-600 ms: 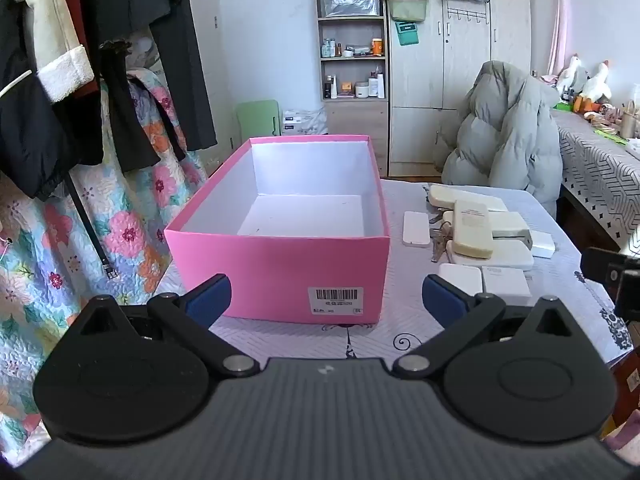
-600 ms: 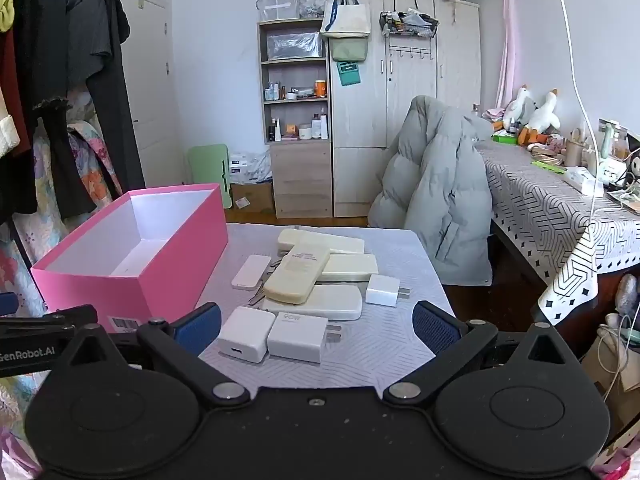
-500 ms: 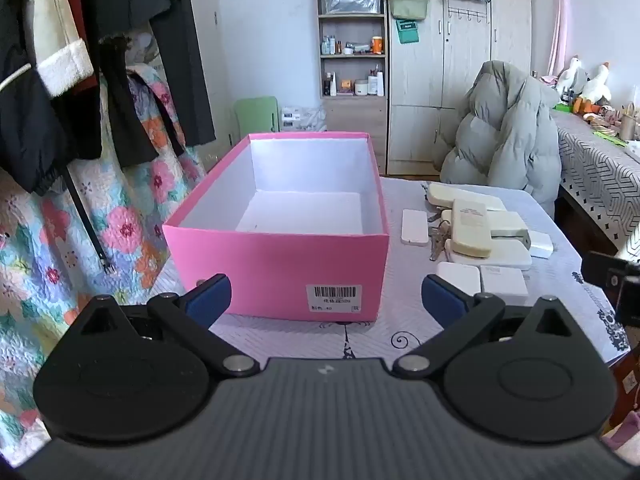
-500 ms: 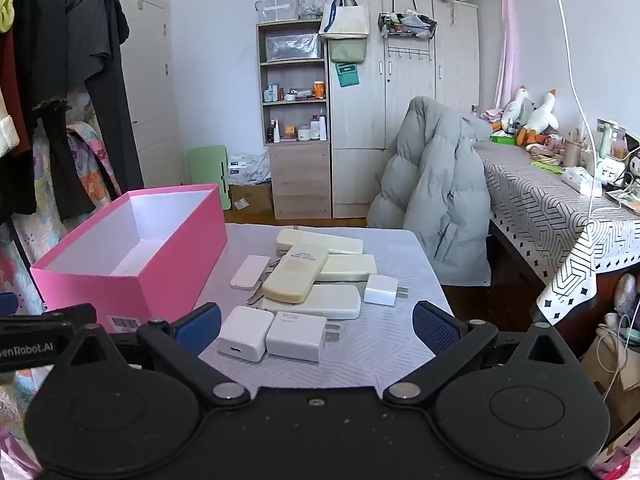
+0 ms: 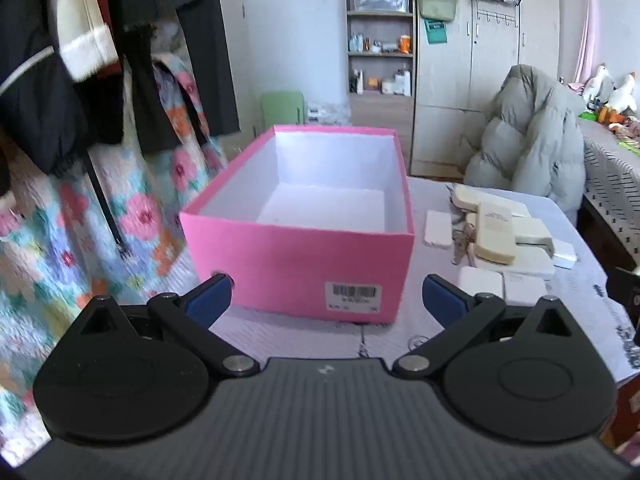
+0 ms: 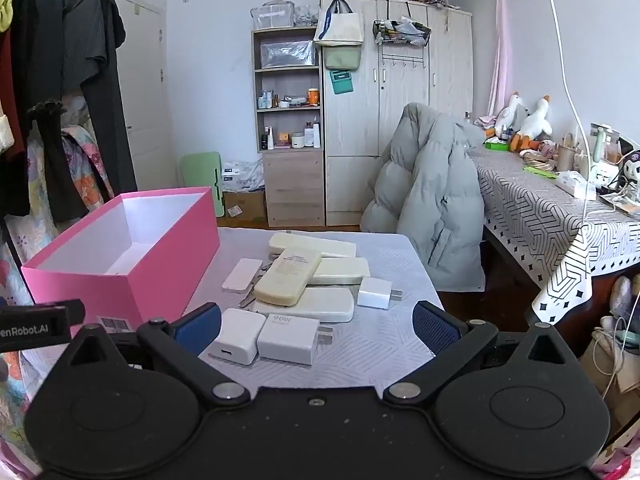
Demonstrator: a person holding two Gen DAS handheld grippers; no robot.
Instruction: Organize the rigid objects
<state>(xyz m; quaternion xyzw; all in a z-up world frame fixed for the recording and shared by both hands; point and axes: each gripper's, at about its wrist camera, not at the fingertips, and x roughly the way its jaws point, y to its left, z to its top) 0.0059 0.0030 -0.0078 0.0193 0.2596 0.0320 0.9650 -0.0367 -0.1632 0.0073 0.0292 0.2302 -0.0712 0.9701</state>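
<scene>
In the right wrist view, the pink box (image 6: 120, 264) sits at the left of the frame, open and empty. At centre lies a cluster of cream remotes (image 6: 288, 278) and white chargers (image 6: 286, 338) on the table (image 6: 400, 344). The left gripper (image 5: 326, 298) and right gripper (image 6: 316, 326) both gape fully wide, gripping nothing.
</scene>
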